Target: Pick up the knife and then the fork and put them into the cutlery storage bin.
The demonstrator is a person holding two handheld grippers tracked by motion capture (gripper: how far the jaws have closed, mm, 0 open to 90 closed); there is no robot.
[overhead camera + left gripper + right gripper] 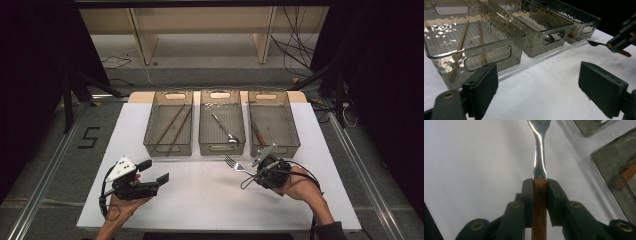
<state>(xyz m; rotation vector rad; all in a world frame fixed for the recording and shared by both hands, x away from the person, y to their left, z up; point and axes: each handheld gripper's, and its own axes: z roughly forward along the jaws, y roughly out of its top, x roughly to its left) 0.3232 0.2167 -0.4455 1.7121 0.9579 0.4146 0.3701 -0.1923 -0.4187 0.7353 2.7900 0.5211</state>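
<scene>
2 hand-held grippers (159, 170) (252, 173), 1 fork (235, 165), 3 bins (168, 123), 2 chopsticks (172, 125)

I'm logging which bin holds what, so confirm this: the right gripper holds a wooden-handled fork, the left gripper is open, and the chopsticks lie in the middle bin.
One detail is wrong. The chopsticks lie in the left bin, not the middle bin, which holds a spoon; the high view shows it. The right gripper does hold the fork, and the left gripper is open.

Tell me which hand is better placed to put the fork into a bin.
The right. Its gripper already clamps the fork by its wooden handle, just before the right bin. The left gripper is open, farther off.
</scene>
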